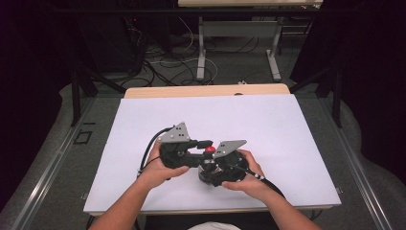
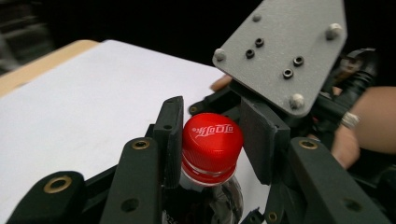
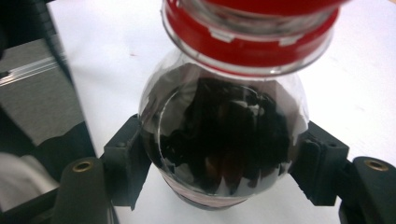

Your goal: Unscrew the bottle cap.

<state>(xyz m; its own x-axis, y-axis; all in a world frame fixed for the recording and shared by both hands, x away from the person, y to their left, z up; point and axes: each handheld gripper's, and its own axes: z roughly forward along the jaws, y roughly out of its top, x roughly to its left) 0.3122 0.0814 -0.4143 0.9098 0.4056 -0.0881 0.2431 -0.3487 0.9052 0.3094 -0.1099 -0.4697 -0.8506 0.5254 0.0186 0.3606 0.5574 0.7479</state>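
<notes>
the right gripper (image 3: pixel 224 172) clamps the shoulder of the bottle (image 3: pixel 224 140) near the table's (image 1: pixel 287 124) front edge; the left gripper (image 2: pixel 212 140) pinches its red cap (image 2: pixel 212 140). smooth, dark-filled plastic likely slips, so the ridged cap gives the surer hold.

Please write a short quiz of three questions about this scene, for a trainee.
1. True or false: the right gripper is shut on the bottle, at its body.
2. What colour is the bottle's cap?
3. The left gripper is shut on: A) the cap, B) the white table sheet, C) a cable.

Key: 1 true; 2 red; 3 A.
</notes>
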